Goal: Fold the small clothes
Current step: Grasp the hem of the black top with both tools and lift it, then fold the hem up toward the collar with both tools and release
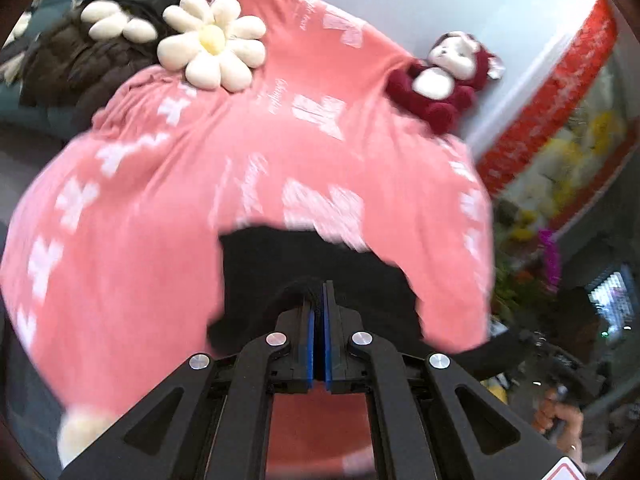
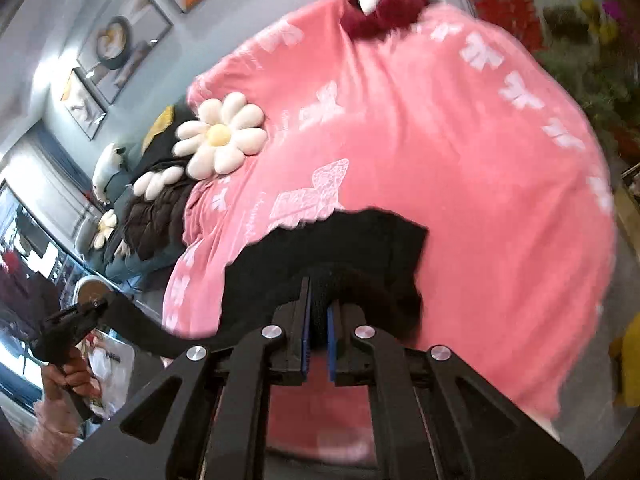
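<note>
Two grippers, one black garment [image 1: 280,264] strung between them, lifted just above the pink blanket [image 1: 160,200] on the bed. Left gripper [image 1: 319,300] has its jaws nearly closed, pinching a bunched edge of the black cloth between the blue pads. Right gripper [image 2: 319,312] does the same at the other end, with a slightly thicker wad of fabric between its pads.

From the left wrist view you can see the cloth run off to the right toward the other gripper [image 1: 560,360]; from the right wrist view it runs off to the left toward the opposite tool [image 2: 72,324]. So the long axis of the garment goes hand to hand, side to side across the person, and the free body of it droops forward and down onto the blanket ahead of both tools. Neither hand looks nearer than the other; they each hold their own end.

My guess: next is laying it flat, well short of the daisy cushion [image 1: 212,40] and the red plush toy [image 1: 444,76]. What kind of garment it is, can't tell, too blurry.
</note>
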Motion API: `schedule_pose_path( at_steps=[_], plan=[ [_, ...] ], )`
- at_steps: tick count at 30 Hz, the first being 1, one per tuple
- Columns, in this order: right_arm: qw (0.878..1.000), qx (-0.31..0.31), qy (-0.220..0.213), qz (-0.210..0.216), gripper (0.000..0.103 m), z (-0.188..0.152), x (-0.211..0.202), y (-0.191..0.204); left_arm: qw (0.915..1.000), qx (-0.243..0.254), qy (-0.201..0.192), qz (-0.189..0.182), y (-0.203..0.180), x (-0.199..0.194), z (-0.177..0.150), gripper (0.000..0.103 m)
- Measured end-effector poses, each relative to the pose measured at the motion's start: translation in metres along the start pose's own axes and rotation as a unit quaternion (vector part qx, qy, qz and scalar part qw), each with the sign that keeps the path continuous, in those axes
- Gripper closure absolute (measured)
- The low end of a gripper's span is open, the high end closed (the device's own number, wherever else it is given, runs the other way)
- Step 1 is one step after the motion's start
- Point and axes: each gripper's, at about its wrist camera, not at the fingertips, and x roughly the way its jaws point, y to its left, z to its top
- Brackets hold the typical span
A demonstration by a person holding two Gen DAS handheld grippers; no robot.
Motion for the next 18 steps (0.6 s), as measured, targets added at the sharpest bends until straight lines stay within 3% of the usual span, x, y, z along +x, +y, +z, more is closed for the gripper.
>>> schedule_pose_path(
  at_steps=[2,3,4,5,7,8,10,13,18],
  plan=[
    [0.999,0.031,0.005,-0.033,0.079,0.021,0.056,-0.016,0.9982,-0.017,0.011,0.056,0.007,0.067,0.027,0.085],
    [0.996,0.041,0.004,-0.075,0.076,0.022,0.071,-0.021,0.9954,-0.029,0.018,0.09,0.016,0.092,0.032,0.066],
    [0.994,0.044,0.012,-0.095,0.076,0.018,0.085,-0.025,0.9906,-0.033,0.028,0.129,0.023,0.113,0.031,0.063],
    [0.995,0.047,0.016,-0.09,0.076,0.013,0.086,-0.026,0.983,-0.033,0.051,0.173,0.03,0.131,0.027,0.063],
    [0.997,0.04,0.021,-0.061,0.075,-0.01,0.082,-0.025,0.9842,-0.031,0.064,0.162,0.038,0.135,0.013,0.062],
    [0.998,0.021,0.024,-0.06,0.067,-0.02,0.08,-0.023,0.987,-0.019,0.064,0.146,0.041,0.131,0.002,0.058],
    [0.996,-0.024,0.027,-0.08,0.059,-0.047,0.074,-0.022,0.9865,0.011,0.063,0.151,0.046,0.124,-0.016,0.048],
    [0.993,-0.041,0.055,-0.093,0.059,-0.074,0.081,-0.033,0.9821,0.047,0.064,0.171,0.052,0.123,-0.041,0.045],
    [0.992,-0.014,0.075,-0.098,0.059,-0.065,0.108,-0.055,0.9788,0.044,0.082,0.182,0.067,0.149,-0.048,0.044]
  ],
)
